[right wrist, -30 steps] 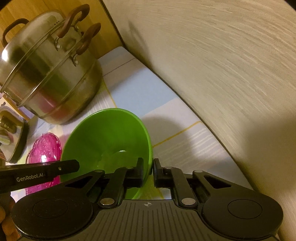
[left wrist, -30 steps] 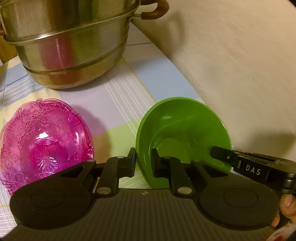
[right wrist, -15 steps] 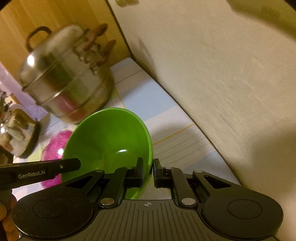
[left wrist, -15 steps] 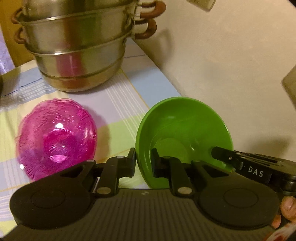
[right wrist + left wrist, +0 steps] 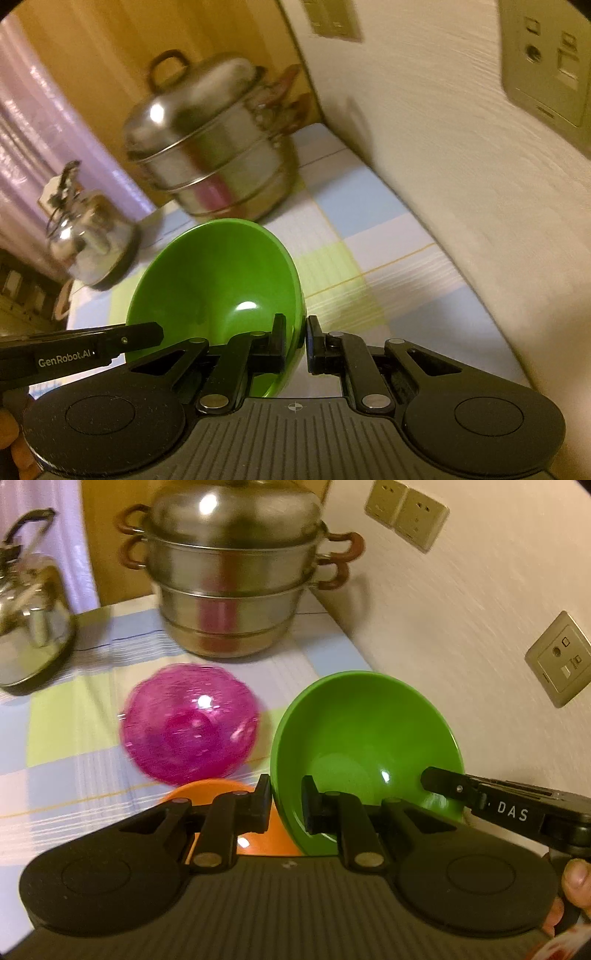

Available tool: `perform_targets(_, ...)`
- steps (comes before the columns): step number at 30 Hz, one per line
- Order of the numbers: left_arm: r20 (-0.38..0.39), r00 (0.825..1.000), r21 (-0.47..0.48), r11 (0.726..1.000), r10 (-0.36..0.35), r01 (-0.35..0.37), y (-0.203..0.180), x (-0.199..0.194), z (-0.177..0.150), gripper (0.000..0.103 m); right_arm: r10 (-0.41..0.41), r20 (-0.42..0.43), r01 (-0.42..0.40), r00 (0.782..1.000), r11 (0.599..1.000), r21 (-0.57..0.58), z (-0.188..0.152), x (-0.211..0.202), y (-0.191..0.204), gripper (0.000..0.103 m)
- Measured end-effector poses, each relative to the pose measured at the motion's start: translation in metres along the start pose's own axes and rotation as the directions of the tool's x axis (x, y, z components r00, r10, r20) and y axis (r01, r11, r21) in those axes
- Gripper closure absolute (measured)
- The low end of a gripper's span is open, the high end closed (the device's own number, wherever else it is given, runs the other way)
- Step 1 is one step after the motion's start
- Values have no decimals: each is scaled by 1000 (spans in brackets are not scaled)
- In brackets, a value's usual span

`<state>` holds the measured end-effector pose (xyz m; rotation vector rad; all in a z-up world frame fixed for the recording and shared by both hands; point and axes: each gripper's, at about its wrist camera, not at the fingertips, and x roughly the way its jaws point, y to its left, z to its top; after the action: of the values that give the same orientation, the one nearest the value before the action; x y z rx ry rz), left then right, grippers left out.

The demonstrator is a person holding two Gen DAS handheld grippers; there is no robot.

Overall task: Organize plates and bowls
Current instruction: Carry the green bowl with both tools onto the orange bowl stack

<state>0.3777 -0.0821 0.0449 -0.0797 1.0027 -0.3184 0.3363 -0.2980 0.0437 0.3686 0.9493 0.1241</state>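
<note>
A green bowl [image 5: 365,738] hangs tilted above the table, held by both grippers. My left gripper [image 5: 287,805] is shut on its near left rim. My right gripper [image 5: 296,345] is shut on the opposite rim of the green bowl [image 5: 218,295]. Each view shows the other gripper's finger reaching the bowl from the side. A pink patterned bowl [image 5: 190,723] sits on the checked tablecloth to the left, blurred. An orange dish [image 5: 258,830] shows partly below my left gripper's fingers.
A stacked steel steamer pot [image 5: 236,572] with brown handles stands at the back by the wall. A steel kettle [image 5: 31,602] sits far left. The cream wall [image 5: 461,609] with sockets runs along the right. A thumb [image 5: 576,878] shows at lower right.
Both grippers have risen with the green bowl; the table, pot and pink bowl now look farther and lower. The kettle, wall sockets and orange dish have come into view.
</note>
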Motion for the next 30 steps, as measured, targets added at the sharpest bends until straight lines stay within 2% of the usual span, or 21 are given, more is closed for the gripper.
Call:
perform_targets(4,17,999,-23,999,28,-28,16,-23,-10,89,29,-11,-29,1000,999,-24,-10,-3,21,93)
perform_targets(11,22,998,-63,996,64,-63,41,-40,-29,89,58,-41,-61,997,996,-72,-27,4,53,93)
perform_targets(17,2,997,-96,992,79,-78,61,-35,-41,89,62,-75,-69,995,993,-99,-39,21,69,93)
perform_targets(30,-44,996,-128,988,76,-81,85,-4,-56,89,50,-131,-64,990,992,-106,-54,56,70,93)
